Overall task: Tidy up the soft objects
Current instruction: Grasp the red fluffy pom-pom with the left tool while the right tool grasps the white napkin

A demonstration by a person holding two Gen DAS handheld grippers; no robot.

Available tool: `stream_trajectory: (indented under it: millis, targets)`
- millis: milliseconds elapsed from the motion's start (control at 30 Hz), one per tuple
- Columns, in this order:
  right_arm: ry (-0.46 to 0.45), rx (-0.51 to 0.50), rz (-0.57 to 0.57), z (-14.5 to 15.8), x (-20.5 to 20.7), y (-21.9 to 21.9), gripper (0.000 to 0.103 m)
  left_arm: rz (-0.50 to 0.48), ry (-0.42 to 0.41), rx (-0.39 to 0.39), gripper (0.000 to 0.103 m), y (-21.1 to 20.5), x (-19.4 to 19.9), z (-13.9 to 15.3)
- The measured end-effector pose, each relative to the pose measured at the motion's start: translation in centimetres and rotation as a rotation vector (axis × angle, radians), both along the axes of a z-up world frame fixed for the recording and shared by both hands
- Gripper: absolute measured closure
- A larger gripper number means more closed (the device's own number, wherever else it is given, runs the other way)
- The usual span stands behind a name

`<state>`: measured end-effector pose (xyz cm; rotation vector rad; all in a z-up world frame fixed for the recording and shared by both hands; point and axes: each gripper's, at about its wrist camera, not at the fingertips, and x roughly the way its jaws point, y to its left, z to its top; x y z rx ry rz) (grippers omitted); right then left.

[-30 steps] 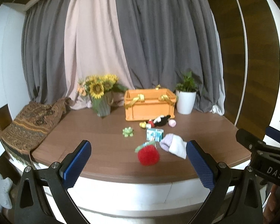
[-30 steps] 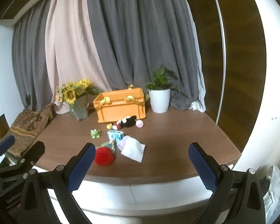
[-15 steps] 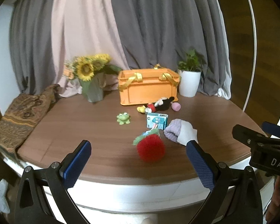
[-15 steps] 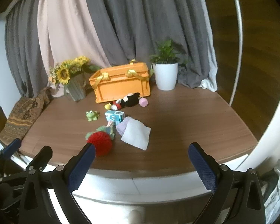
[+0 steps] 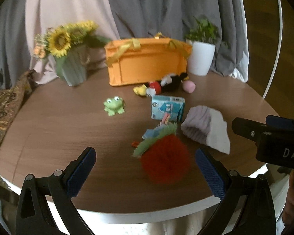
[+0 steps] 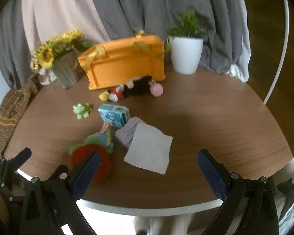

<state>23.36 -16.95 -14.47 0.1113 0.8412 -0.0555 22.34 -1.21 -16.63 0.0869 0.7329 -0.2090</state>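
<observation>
Both tools hang over the near edge of the round desk (image 5: 54, 137), and nothing is gripped yet. The left hand-held gripper (image 5: 145, 174) has its jaws wide apart, and so has the right hand-held gripper (image 6: 149, 176); I judge this is because a soft, bulky thing needs a broad opening to go around it.

The soft things lie loose in the middle of the desk. The red fluffy ball toy (image 5: 165, 162) with green fringe is nearest to the left tool, between its two fingers in the view. Just beside it lies the folded lilac-and-white cloth (image 5: 205, 130), and behind them the blue tissue pack (image 5: 167, 108), the green frog (image 5: 114, 105), the black-and-red mouse plush (image 5: 162, 85) and a small pink ball (image 5: 189, 87). The orange crate (image 5: 147, 62) stands at the back between the sunflower vase (image 5: 74, 70) and the white plant pot (image 5: 201, 59), probably as the place where the toys must go; its inside is not visible.

The right wrist view shows the white top face of the cloth as a flat square, which the left view hides. The left wrist view shows the full round shape of the red toy, while in the right view a finger covers part of it.
</observation>
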Motion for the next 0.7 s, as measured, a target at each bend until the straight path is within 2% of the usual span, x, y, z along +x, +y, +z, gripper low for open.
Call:
stream_trajectory:
  millis: [233, 467, 700]
  targets:
    - [0.107, 0.073, -0.022, -3.2, 2.7, -0.9, 0.005, -0.030, 0.057, -0.003, 0.000, -0.9, 2.0, -2.2]
    - [0.196, 0.151, 0.017, -6.0, 5.1, -1.4, 0.009, 0.015, 0.091, 0.001, 0.000, -1.5, 3.3, -3.8]
    - [0.238, 0.138, 0.040, -7.3, 6.1, -1.6, 0.010, 0.015, 0.108, 0.016, 0.003, -2.1, 4.0, -4.7]
